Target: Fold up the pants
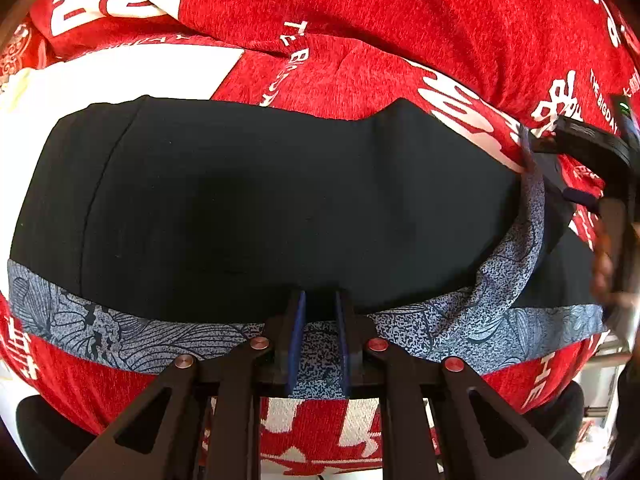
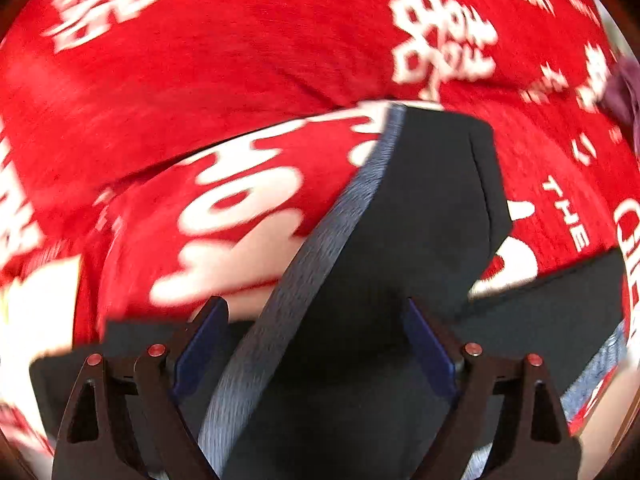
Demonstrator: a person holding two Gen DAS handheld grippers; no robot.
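Black pants (image 1: 256,200) with a blue-grey patterned waistband (image 1: 120,336) lie spread on a red blanket (image 1: 360,20) printed with white lettering; the surface under the blanket is hidden. In the left wrist view the waistband runs along the near edge of the pants, and toward the right a portion of it curves up and away from that edge, with a black flap of the garment folded beside it. The left claw (image 1: 320,336) sits at the middle of the near edge, its blue-padded fingers (image 1: 297,336) set narrow with the waistband between them; whether they actually pinch the cloth cannot be told. At the far right of this view the right claw (image 1: 560,160) meets the raised band end. In the right wrist view, which is motion-blurred, the right claw (image 2: 316,344) is spread wide, with a raised fold of the pants (image 2: 420,208) and its waistband (image 2: 320,248) running diagonally between the fingers (image 2: 200,344); neither pad visibly presses the cloth. A white patch (image 1: 120,72) of the blanket lies beyond the far left edge of the pants.
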